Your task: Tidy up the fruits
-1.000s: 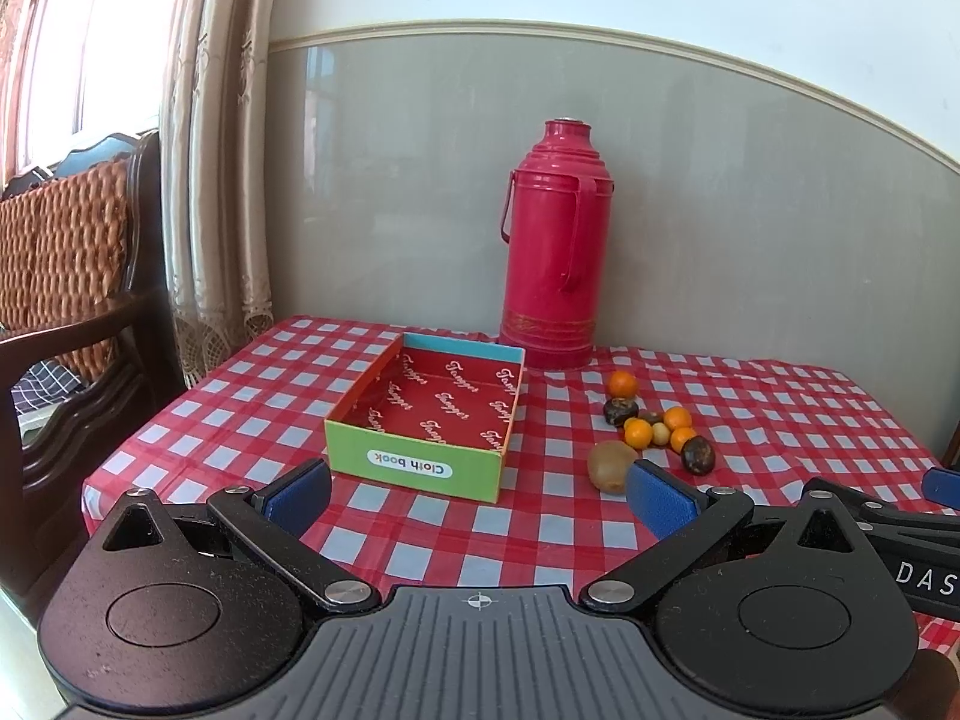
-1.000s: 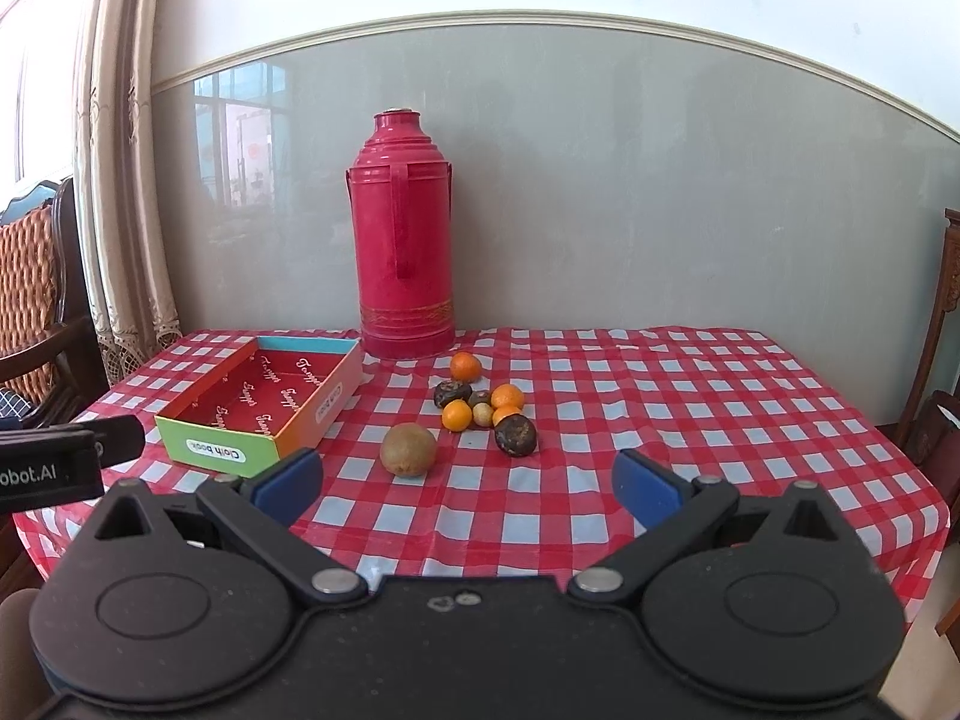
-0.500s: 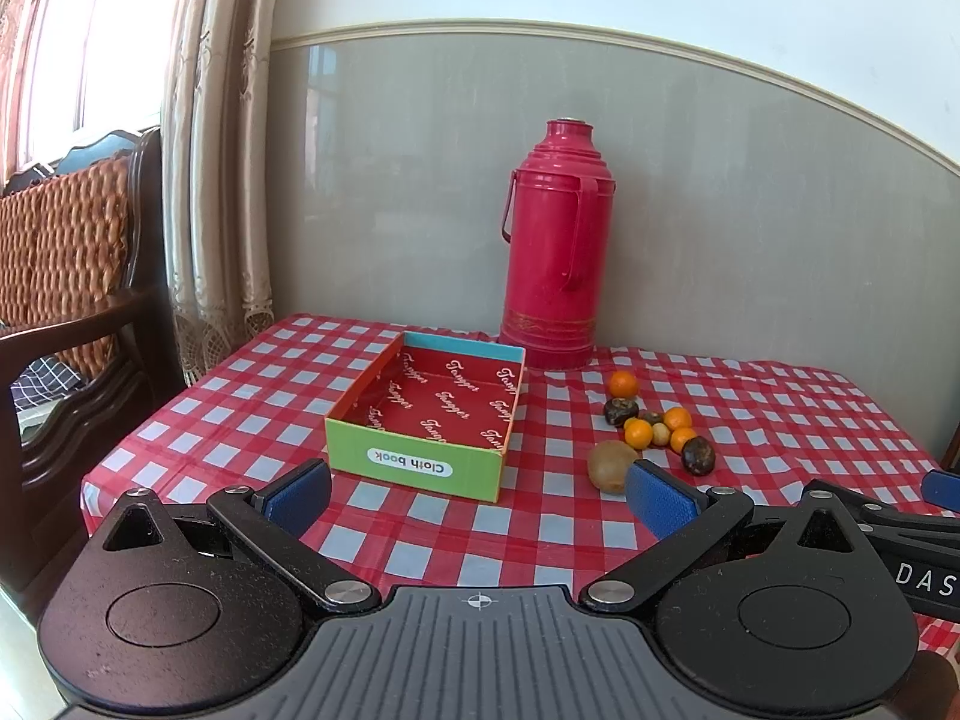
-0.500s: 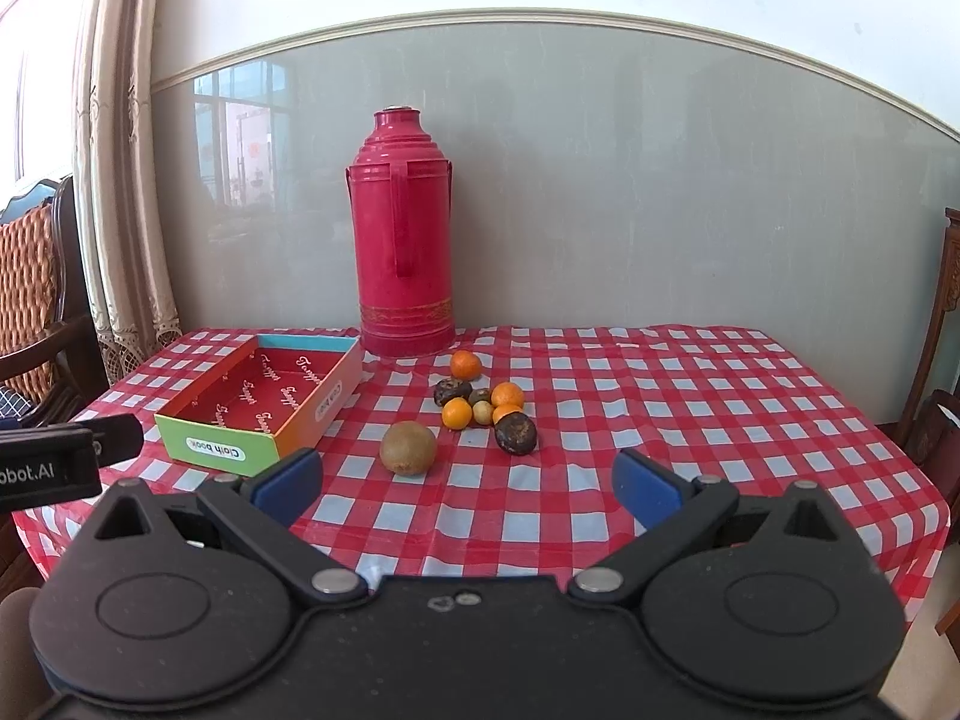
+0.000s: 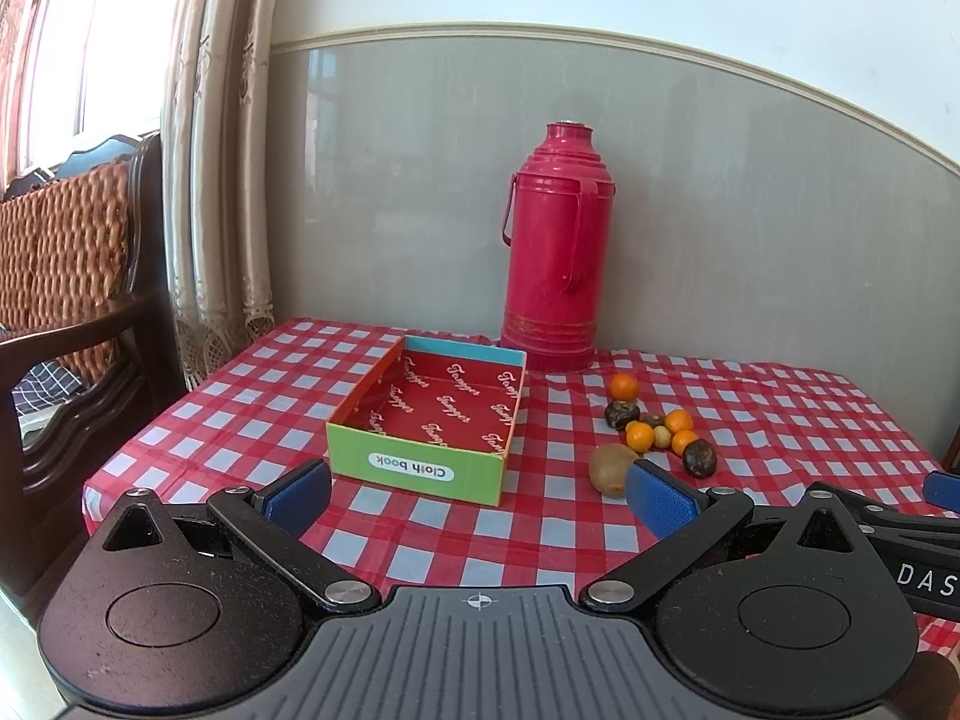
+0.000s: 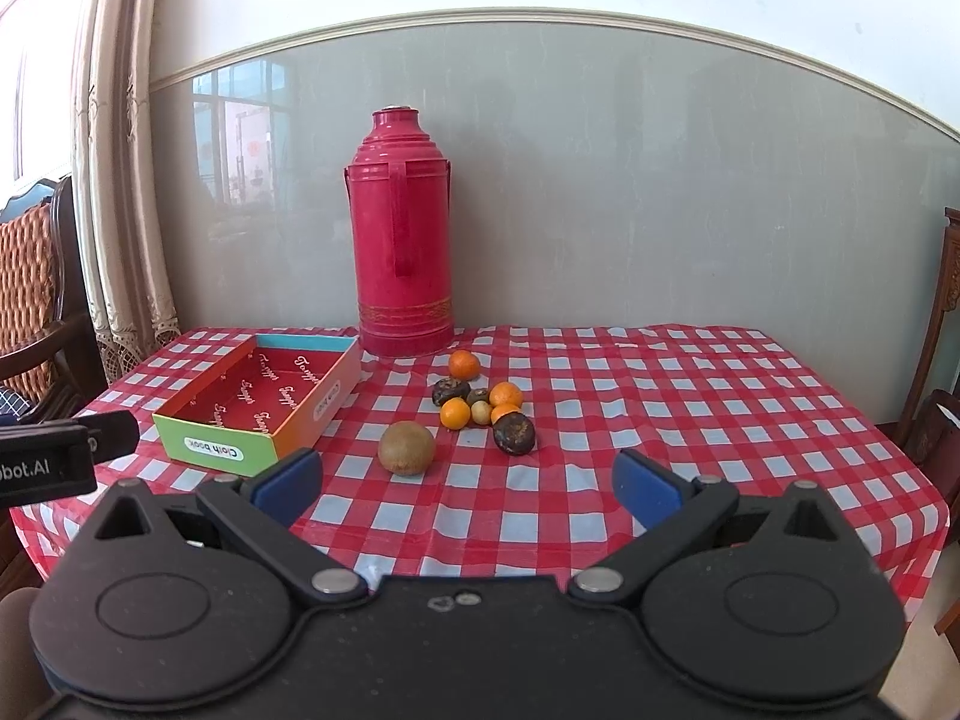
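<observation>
A kiwi (image 6: 407, 447) lies on the checked tablecloth (image 6: 660, 408) just ahead of the right gripper (image 6: 467, 480), spread wide and empty. Behind it cluster four oranges (image 6: 464, 364) and several darker fruits (image 6: 514, 433). One empty box (image 5: 441, 414) faces the equally spread left gripper (image 5: 477, 495); open cloth stretches right.

Bare tablecloth (image 6: 660, 420) right of fruit cluster (image 6: 480, 405)

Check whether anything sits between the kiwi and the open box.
Nothing visible does. The kiwi lies on bare checked cloth just right of the box; the other fruits cluster behind it, away from that path.
</observation>
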The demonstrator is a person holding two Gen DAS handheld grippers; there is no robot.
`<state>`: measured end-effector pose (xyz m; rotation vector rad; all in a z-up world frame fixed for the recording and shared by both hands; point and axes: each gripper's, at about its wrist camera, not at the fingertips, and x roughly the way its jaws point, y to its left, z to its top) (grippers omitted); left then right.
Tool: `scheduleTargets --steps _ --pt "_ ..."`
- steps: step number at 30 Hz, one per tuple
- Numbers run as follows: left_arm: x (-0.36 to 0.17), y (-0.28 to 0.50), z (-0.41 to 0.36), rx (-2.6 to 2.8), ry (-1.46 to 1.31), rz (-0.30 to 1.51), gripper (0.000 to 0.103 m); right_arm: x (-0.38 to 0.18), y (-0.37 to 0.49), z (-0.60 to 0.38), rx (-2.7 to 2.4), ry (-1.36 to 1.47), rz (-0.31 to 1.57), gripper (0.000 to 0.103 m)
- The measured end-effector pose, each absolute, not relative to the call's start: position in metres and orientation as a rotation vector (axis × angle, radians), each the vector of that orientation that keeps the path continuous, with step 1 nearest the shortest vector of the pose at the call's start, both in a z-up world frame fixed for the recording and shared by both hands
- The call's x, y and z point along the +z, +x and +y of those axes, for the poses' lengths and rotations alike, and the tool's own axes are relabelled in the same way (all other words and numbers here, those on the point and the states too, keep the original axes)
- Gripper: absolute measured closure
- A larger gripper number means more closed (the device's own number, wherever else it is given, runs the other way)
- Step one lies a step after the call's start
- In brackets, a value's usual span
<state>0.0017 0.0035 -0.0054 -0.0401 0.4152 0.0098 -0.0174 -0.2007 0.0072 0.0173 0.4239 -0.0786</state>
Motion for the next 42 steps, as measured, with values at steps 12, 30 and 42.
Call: scheduleTargets --steps 12,30,42 --pt "-0.007 0.003 0.003 0.009 -0.036 0.417 0.000 0.006 -0.018 -0.204 -0.085 0.022 0.425 0.005" --pt "-0.037 0.047 -0.048 -0.065 0.188 0.404 0.000 -0.026 0.007 -0.250 -0.189 0.123 0.457 0.005" --pt "-0.067 0.120 -0.105 -0.175 0.348 0.424 0.000 -0.054 0.048 -0.291 -0.253 0.218 0.441 0.005"
